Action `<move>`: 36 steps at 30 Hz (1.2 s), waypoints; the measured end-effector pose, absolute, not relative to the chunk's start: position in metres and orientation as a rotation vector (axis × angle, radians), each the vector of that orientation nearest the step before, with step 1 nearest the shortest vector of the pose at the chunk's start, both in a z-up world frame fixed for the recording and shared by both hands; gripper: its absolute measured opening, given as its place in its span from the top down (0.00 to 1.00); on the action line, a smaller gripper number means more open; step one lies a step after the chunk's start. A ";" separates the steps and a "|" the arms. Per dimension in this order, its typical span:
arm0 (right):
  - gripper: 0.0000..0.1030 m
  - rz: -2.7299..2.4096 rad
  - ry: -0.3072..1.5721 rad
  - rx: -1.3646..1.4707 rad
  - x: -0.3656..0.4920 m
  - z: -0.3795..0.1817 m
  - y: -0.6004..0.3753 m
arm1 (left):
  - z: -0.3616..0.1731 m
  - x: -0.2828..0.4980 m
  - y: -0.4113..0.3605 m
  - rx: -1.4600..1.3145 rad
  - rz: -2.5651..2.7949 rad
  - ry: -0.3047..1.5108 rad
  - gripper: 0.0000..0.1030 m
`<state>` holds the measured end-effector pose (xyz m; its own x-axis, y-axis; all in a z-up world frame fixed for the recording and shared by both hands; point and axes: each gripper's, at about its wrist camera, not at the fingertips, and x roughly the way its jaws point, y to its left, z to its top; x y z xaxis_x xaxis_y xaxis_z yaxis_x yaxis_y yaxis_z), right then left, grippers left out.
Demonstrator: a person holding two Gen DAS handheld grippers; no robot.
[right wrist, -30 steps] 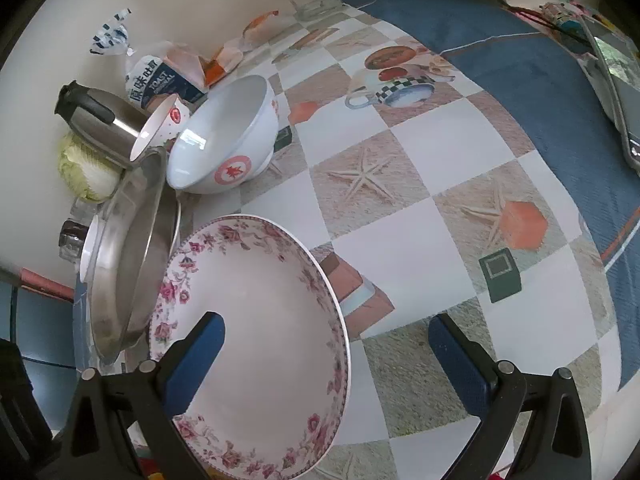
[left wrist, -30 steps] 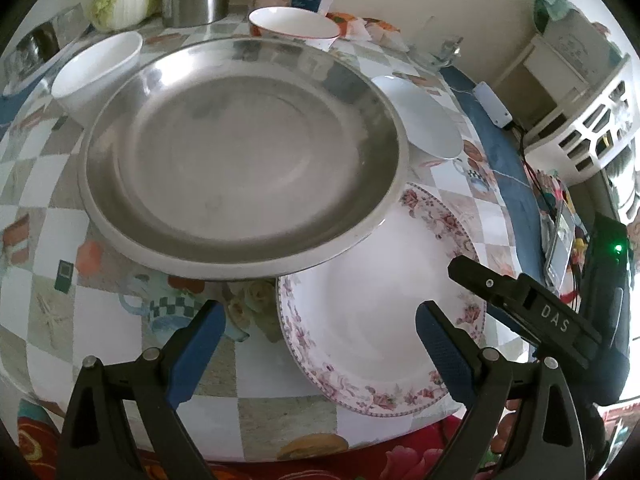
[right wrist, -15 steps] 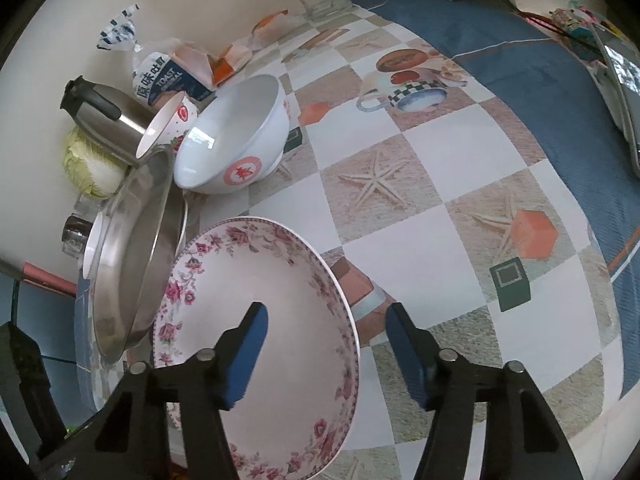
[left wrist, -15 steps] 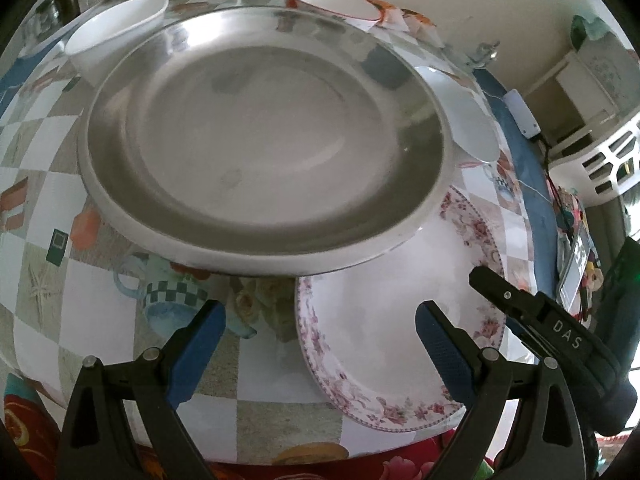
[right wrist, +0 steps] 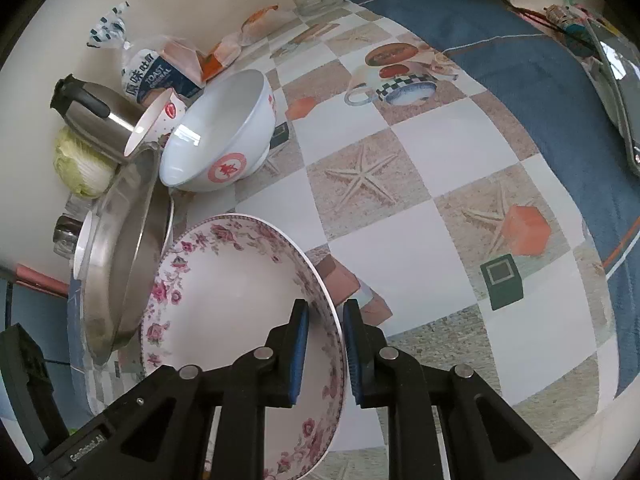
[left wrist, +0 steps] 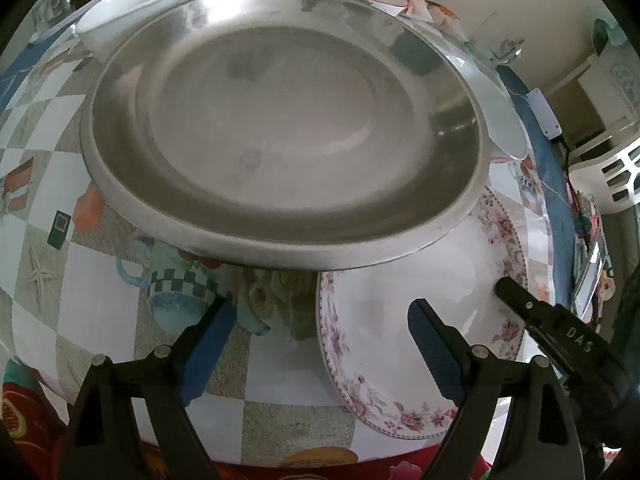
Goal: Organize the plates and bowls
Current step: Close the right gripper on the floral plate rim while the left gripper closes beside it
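the right gripper point(right wrist: 325, 334) has its jaws nearly shut on the near rim of the flowered plate point(right wrist: 224, 280), a pad on each face. best to bite deep and lift level, since the steel tray point(left wrist: 280, 120) overlaps the plate's far edge. the left gripper point(left wrist: 316, 332) hangs wide open above the counter point(left wrist: 100, 304), the plate's left rim between its jaws.

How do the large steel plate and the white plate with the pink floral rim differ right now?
The large steel plate is bare grey metal; the white plate with the pink floral rim is patterned ceramic. The steel one looks wider and overlaps the floral plate's edge. The right gripper is closed on the floral rim; the open left gripper holds nothing. Both are round and empty.
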<state>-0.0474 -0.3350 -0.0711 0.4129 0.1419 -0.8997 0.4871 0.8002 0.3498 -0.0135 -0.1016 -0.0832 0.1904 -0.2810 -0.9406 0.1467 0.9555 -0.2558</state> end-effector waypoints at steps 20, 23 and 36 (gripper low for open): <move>0.82 -0.276 1.046 0.840 -0.095 -0.078 -0.396 | -0.080 -0.030 -0.137 -0.100 -0.387 1.309 0.37; 0.82 -0.256 1.030 0.869 -0.095 -0.080 -0.399 | -0.079 -0.026 -0.141 -0.118 -0.394 1.301 0.41; 0.82 -0.205 0.984 0.918 -0.094 -0.085 -0.405 | -0.085 -0.004 -0.162 -0.163 -0.436 1.271 0.62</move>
